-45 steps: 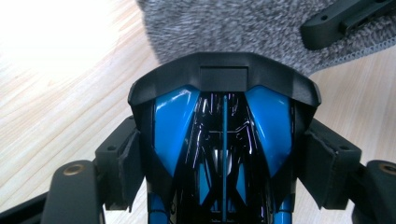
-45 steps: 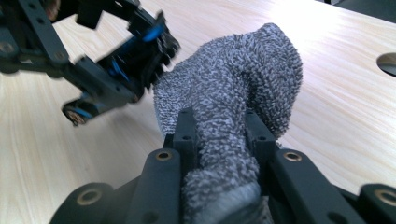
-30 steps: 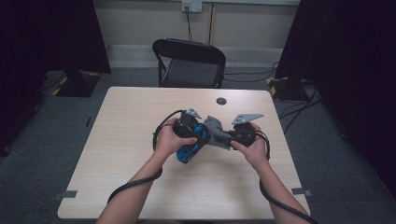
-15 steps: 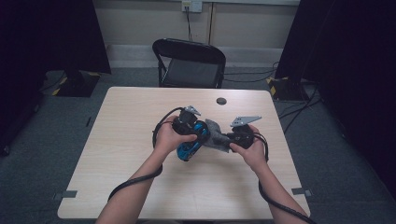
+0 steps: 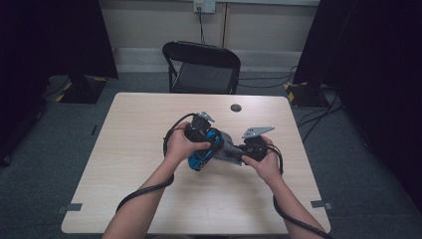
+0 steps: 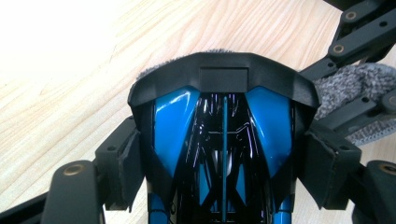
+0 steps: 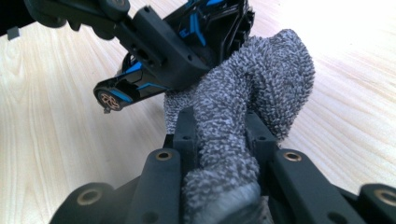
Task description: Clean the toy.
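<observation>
Between my two hands, near the middle of the table (image 5: pixel 129 169), little has changed since a second ago: both grippers stay where they were, and only my right hand has edged slightly in toward the left one. My left gripper (image 6: pixel 219 154) is clamped on a blue and black toy car (image 6: pixel 223 140), one pad pressed against each flank, the jaws standing about as wide as the car's body. My right gripper (image 7: pixel 219 135) is pinched nearly closed on a grey terry cloth (image 7: pixel 252 93), which bunches up thick between its jaws and bulges out past their tips. That cloth touches the car just ahead of my right jaws, against its underside beside a wheel. Seen from my left gripper, the car's glossy blue panels and dark centre run straight away from me, with the cloth peeking out behind its far end and to the right.
</observation>
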`<state>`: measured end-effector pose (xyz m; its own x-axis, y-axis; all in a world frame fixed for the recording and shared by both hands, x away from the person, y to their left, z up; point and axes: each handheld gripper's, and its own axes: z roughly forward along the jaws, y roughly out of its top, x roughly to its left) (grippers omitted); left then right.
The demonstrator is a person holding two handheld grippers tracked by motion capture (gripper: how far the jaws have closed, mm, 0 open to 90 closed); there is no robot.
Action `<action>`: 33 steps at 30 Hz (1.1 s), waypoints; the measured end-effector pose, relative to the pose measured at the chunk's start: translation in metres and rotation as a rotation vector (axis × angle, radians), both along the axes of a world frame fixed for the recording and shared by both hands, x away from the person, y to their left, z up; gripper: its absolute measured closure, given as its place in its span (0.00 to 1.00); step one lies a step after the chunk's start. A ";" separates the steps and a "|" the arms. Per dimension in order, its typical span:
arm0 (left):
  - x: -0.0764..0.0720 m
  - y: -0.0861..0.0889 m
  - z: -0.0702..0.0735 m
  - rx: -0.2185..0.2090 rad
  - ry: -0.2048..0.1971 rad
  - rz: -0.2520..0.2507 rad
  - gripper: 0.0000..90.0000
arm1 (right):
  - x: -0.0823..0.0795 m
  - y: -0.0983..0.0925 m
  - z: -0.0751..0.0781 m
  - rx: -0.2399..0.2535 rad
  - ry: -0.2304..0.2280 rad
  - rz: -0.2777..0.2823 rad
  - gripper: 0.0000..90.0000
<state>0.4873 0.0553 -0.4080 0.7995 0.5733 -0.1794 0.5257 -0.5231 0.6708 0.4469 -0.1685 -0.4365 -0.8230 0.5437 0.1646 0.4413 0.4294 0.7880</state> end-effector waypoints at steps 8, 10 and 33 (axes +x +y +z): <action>0.001 -0.001 0.004 -0.005 -0.011 0.004 0.28 | -0.002 0.003 -0.003 -0.006 0.005 0.014 0.80; 0.002 -0.002 0.005 -0.015 -0.011 0.011 0.28 | -0.003 0.005 -0.005 -0.010 0.006 0.025 0.80; 0.009 -0.001 0.011 -0.040 -0.015 0.041 0.28 | -0.015 0.036 -0.023 -0.014 0.027 0.109 0.80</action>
<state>0.4963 0.0538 -0.3972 0.7784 0.5980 -0.1913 0.5358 -0.4739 0.6988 0.4321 -0.1330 -0.4592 -0.8728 0.4536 0.1803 0.4121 0.4867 0.7703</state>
